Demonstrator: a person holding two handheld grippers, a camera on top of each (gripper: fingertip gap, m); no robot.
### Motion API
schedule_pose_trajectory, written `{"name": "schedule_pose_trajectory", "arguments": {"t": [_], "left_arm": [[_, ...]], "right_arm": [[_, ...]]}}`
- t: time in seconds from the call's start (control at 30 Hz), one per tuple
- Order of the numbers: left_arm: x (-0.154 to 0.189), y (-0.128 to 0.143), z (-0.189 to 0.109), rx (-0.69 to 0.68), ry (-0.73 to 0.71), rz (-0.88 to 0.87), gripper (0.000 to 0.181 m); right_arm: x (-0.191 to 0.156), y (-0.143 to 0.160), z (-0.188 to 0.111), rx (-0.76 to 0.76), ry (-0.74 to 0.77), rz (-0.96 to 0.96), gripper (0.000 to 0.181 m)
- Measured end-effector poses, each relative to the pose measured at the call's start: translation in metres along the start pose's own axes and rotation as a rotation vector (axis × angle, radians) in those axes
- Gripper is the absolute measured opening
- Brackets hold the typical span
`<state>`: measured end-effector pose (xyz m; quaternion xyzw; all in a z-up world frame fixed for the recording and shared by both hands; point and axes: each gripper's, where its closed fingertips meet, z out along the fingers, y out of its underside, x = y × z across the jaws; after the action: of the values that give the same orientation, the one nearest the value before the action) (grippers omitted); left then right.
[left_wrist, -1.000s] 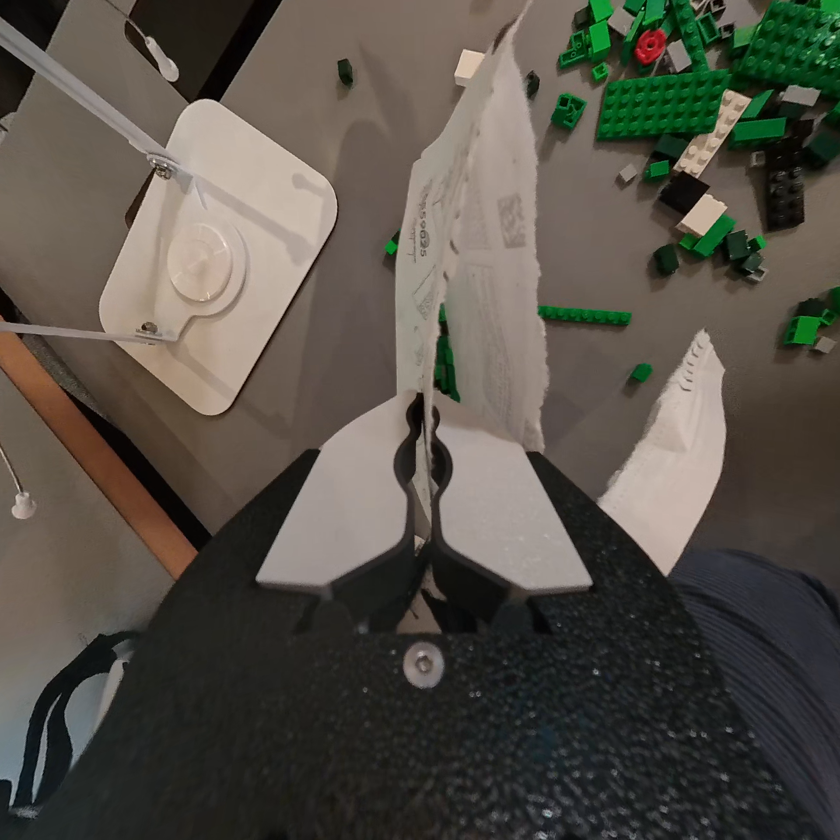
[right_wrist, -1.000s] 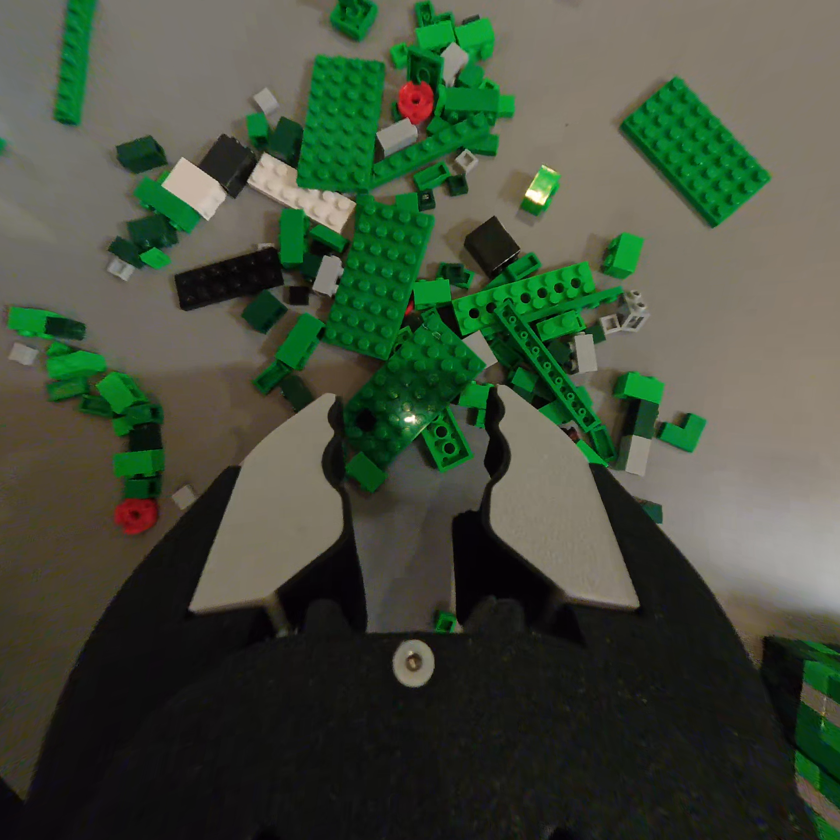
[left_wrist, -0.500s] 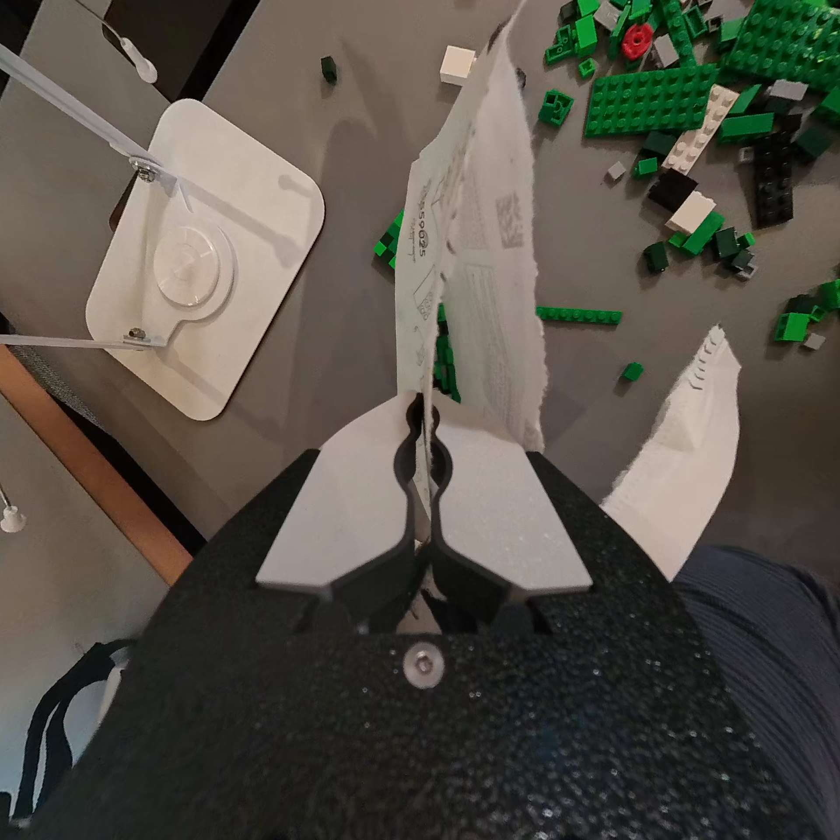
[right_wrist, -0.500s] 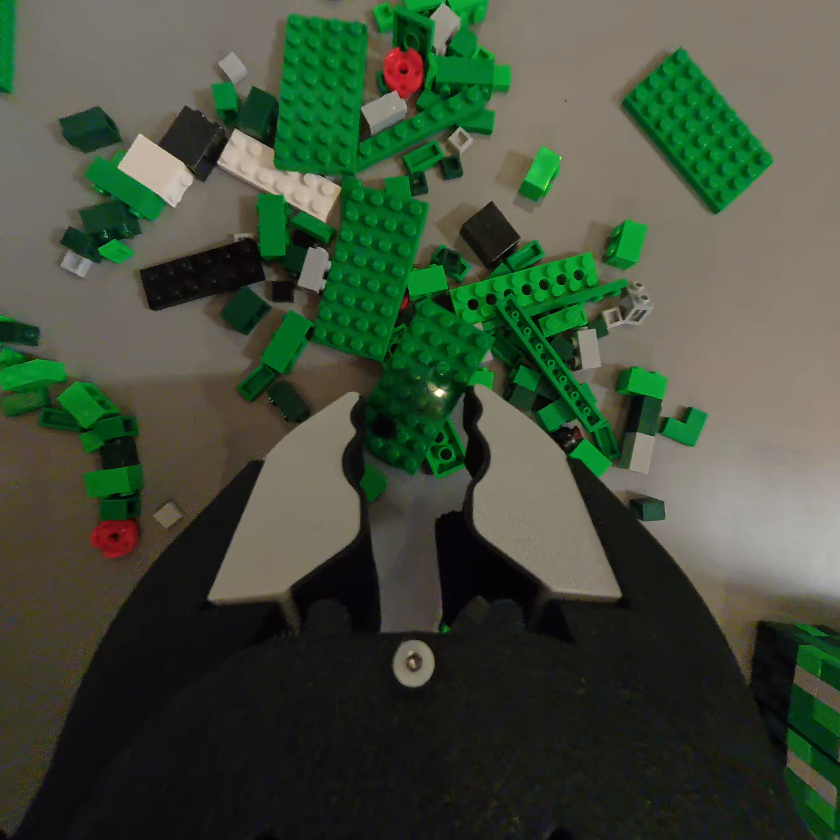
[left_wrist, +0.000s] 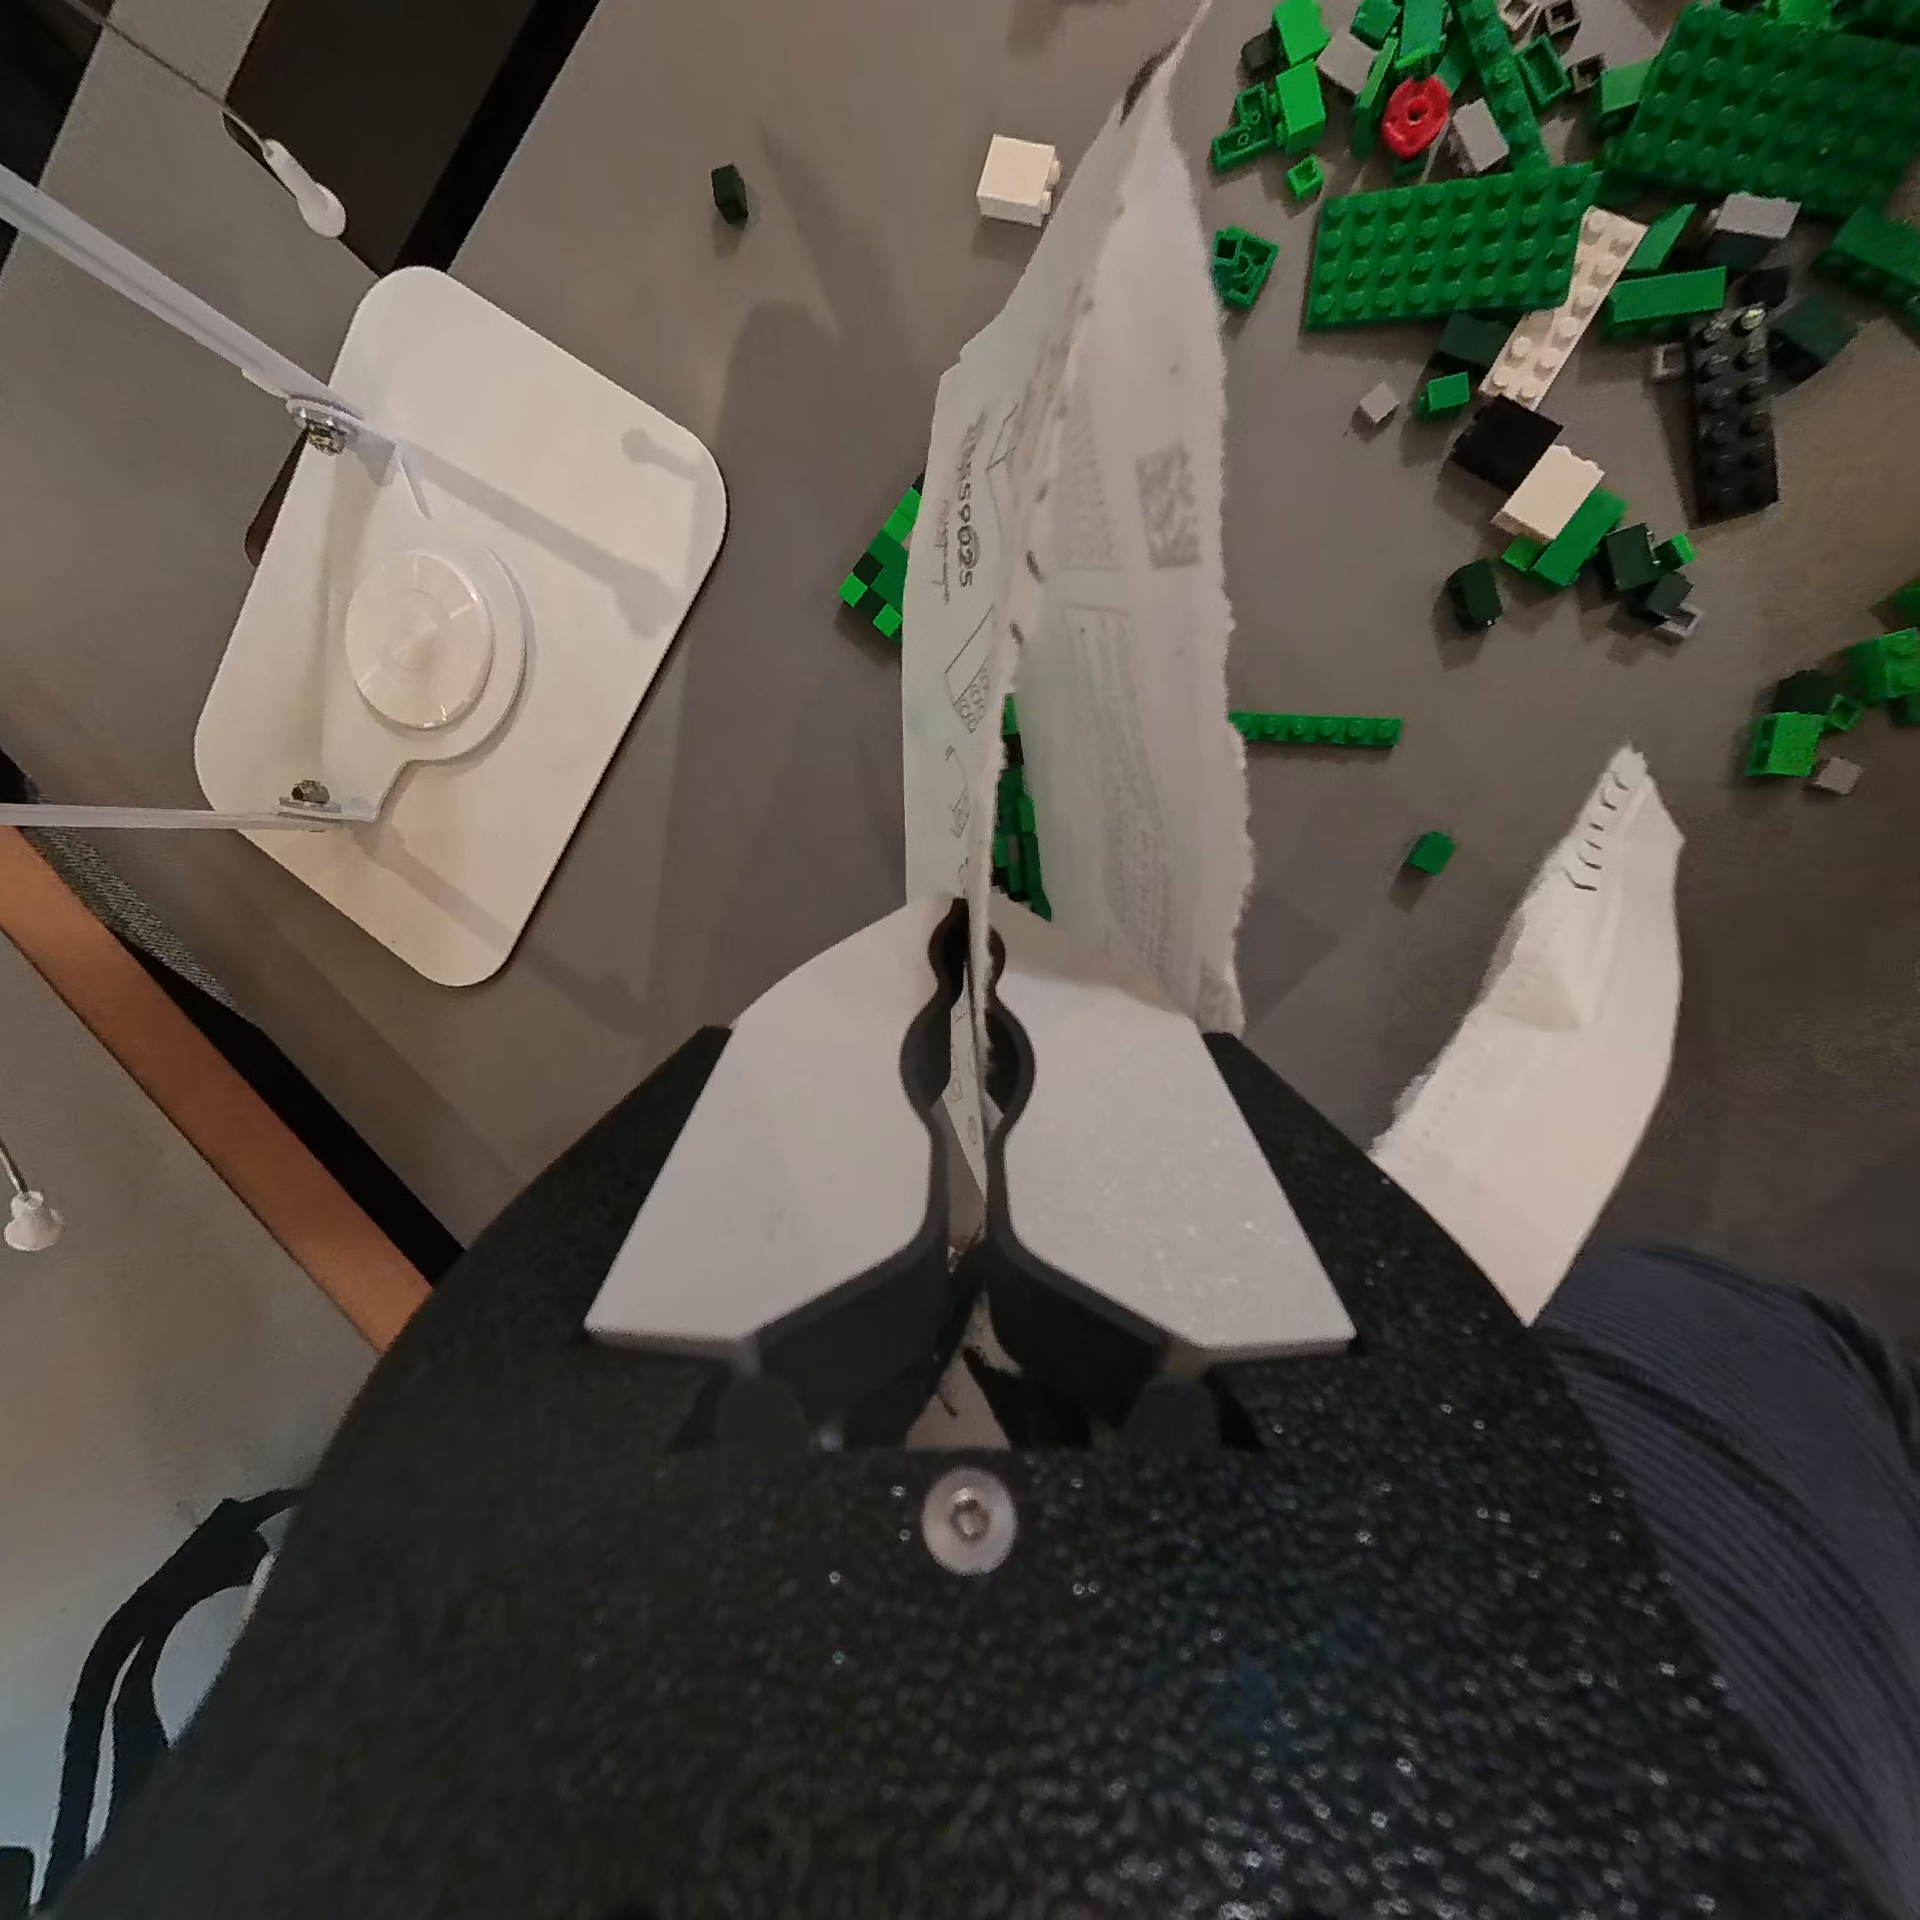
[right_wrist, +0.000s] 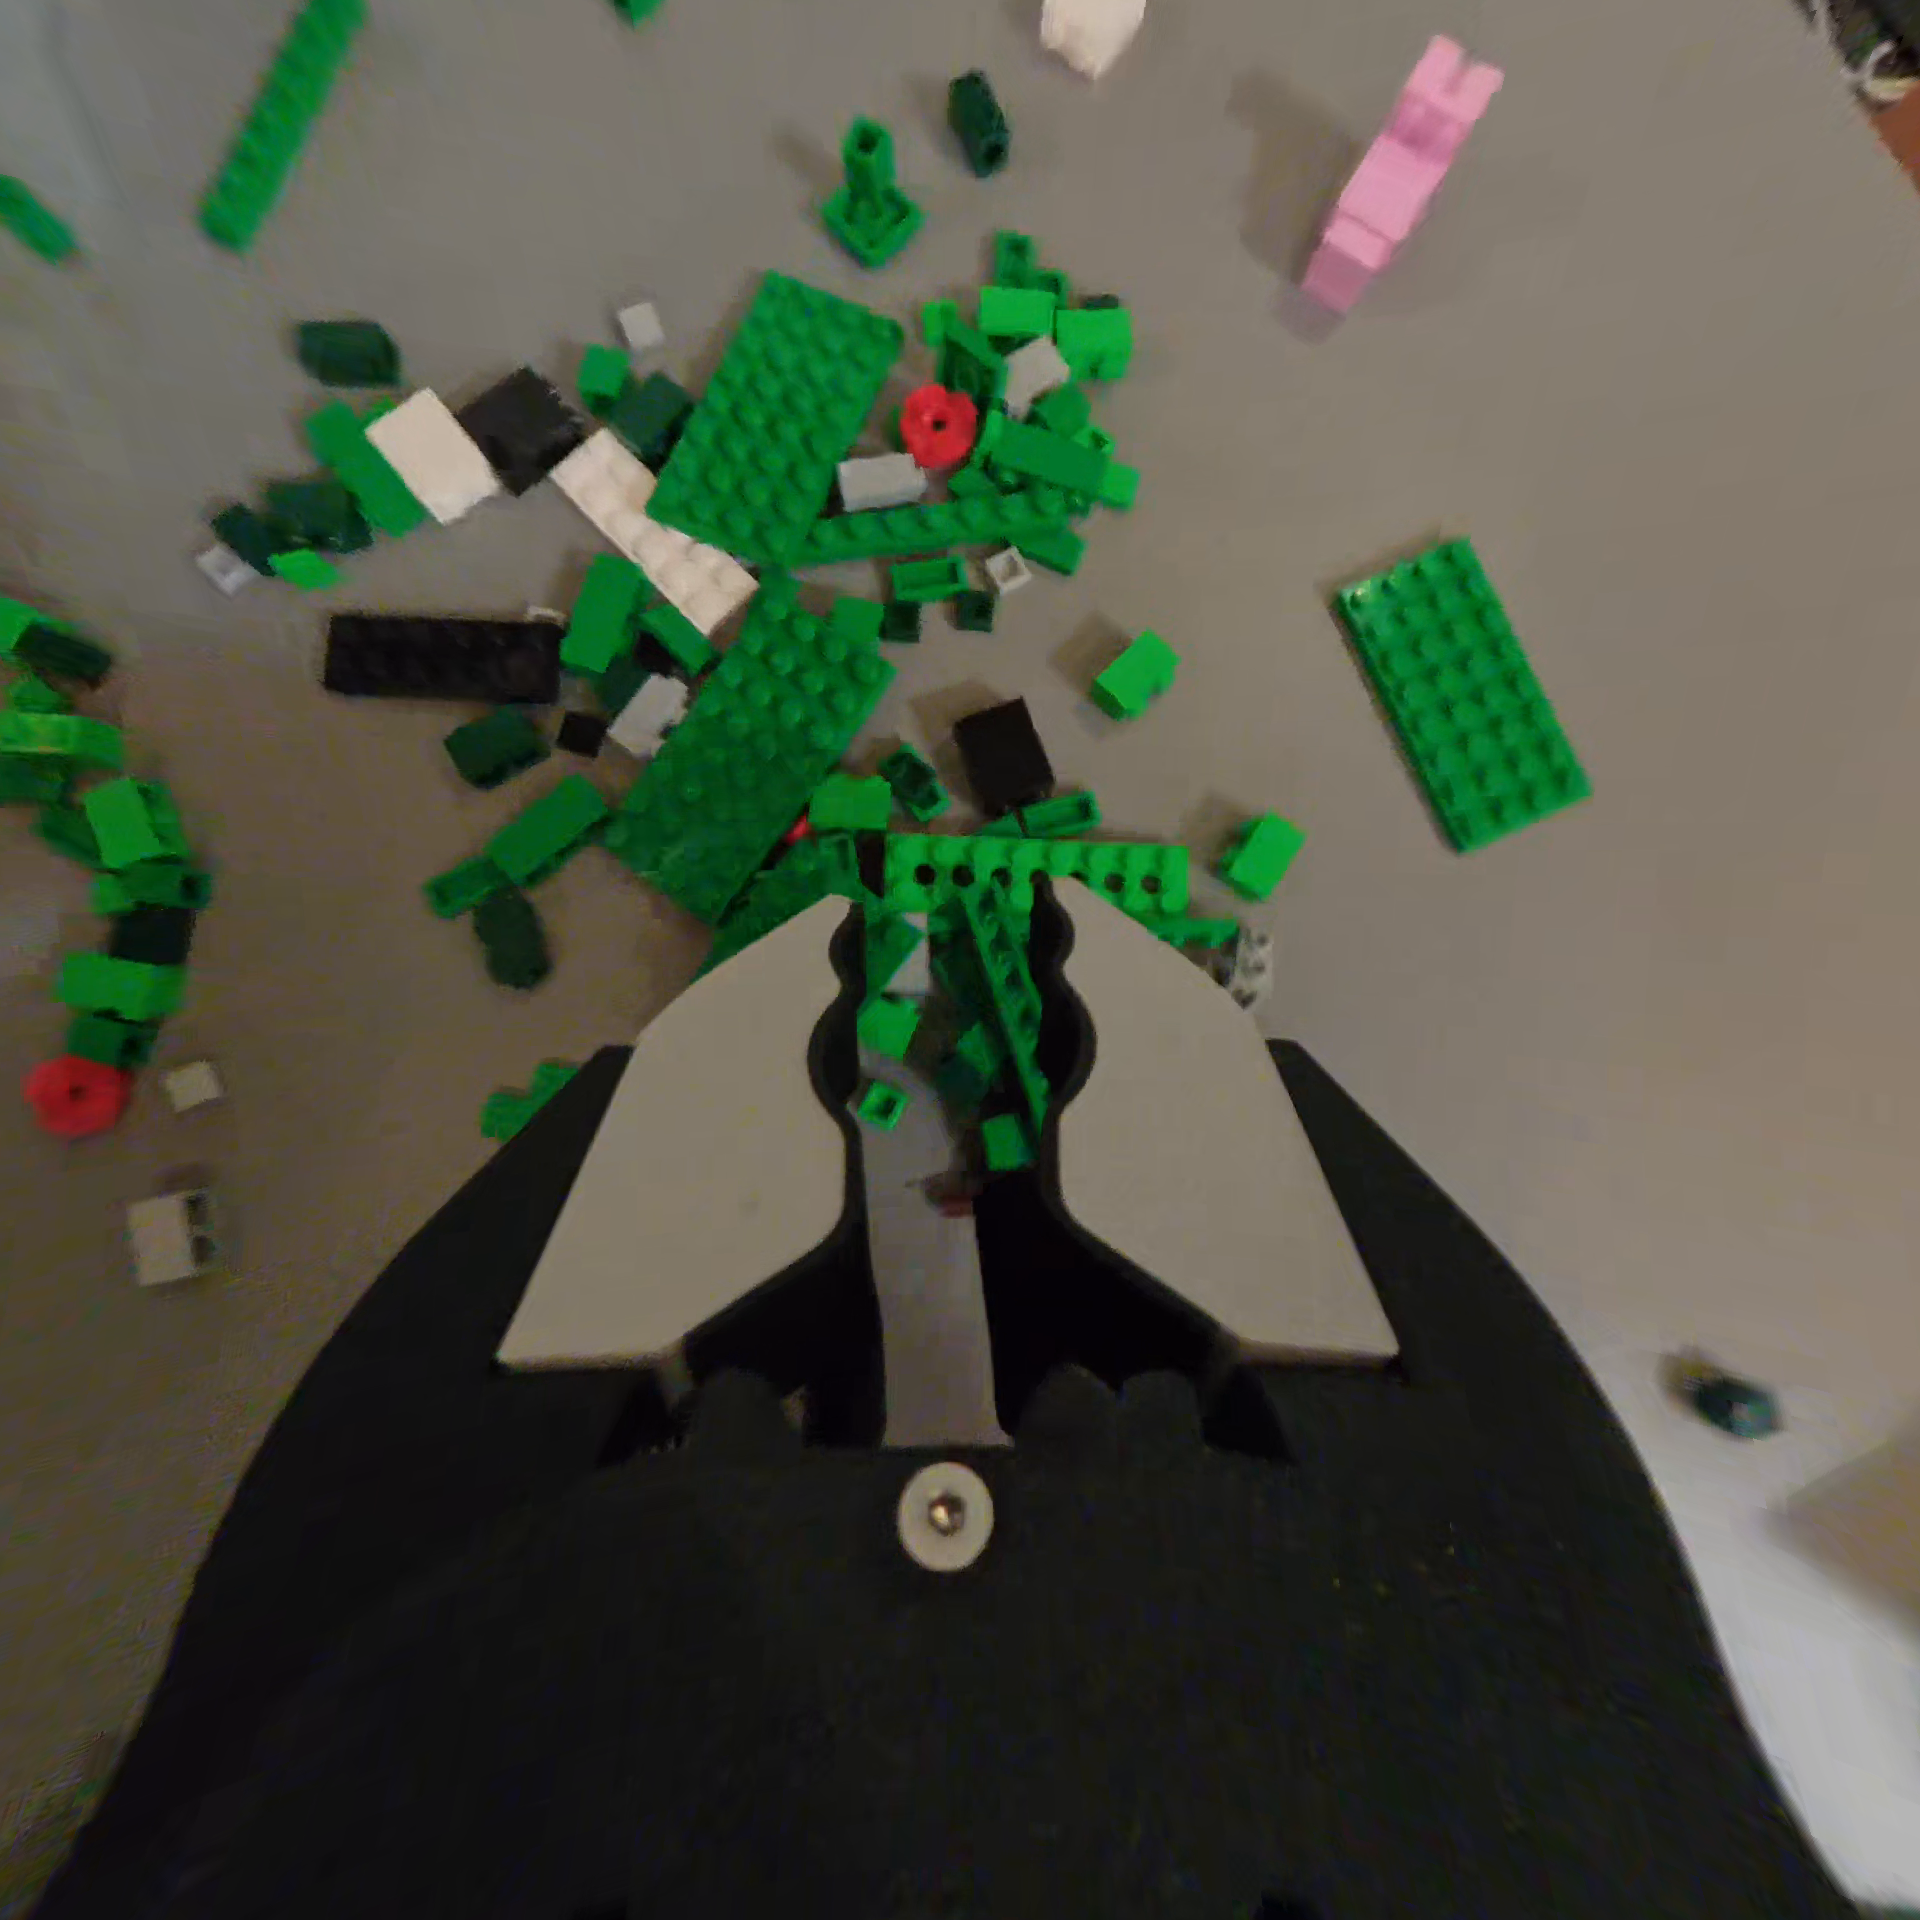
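Note:
My left gripper (left_wrist: 966, 920) is shut on a torn white printed paper bag (left_wrist: 1091, 520) and holds it upright above the grey table (left_wrist: 790, 260). My right gripper (right_wrist: 951, 920) hangs low over a heap of green bricks, its jaws partly closed with a narrow gap. In that gap lie a long thin green plate (right_wrist: 1003, 997) and small green pieces. A green beam with holes (right_wrist: 1029, 868) lies across the fingertips. A dark green plate (right_wrist: 774, 899) shows just left of the left finger. I cannot tell whether the pads touch any piece. This view is blurred.
A white lamp base (left_wrist: 447, 644) stands at the left near the table's wooden edge (left_wrist: 208, 1091). A second torn white paper piece (left_wrist: 1538, 1039) lies beside a dark ribbed sleeve (left_wrist: 1714, 1455). A green plate (right_wrist: 1460, 696) and a pink brick (right_wrist: 1392, 177) lie to the right.
My right gripper has narrowed its jaws and moved forward and right, from the dark green plate to the thin plate and beam. My left gripper still holds the paper and has drifted slightly.

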<state>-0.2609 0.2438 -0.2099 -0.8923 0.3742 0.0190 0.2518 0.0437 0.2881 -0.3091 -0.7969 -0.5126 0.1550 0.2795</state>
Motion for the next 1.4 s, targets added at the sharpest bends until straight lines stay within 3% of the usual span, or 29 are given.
{"name": "schedule_pose_trajectory", "arguments": {"t": [0.17,0.3,0.7,0.83,1.0,1.17,1.4], "left_arm": [[0.001,-0.001,0.0,0.004,0.001,0.005,0.0],[0.003,-0.003,-0.001,0.005,0.003,0.017,0.0],[0.005,-0.005,-0.001,0.015,0.013,0.029,0.0],[0.006,-0.006,0.0,0.014,0.015,0.032,0.0],[0.008,-0.008,0.0,0.014,0.017,0.044,0.0],[0.009,-0.008,-0.001,0.022,0.022,0.048,0.0],[0.009,-0.008,-0.001,0.022,0.026,0.044,0.0]], "right_arm": [[0.009,-0.014,0.024,-0.048,-0.138,-0.06,0.034],[0.005,-0.017,0.026,-0.094,-0.237,-0.059,0.028],[-0.015,0.033,-0.001,-0.333,-0.194,-0.176,0.018],[-0.008,0.008,0.005,-0.214,-0.127,-0.227,0.019],[-0.002,0.007,0.022,-0.285,-0.135,-0.254,0.023],[0.03,0.012,0.02,-0.323,0.024,-0.231,0.017],[-0.005,0.01,0.017,-0.248,-0.215,-0.157,0.021]]}}
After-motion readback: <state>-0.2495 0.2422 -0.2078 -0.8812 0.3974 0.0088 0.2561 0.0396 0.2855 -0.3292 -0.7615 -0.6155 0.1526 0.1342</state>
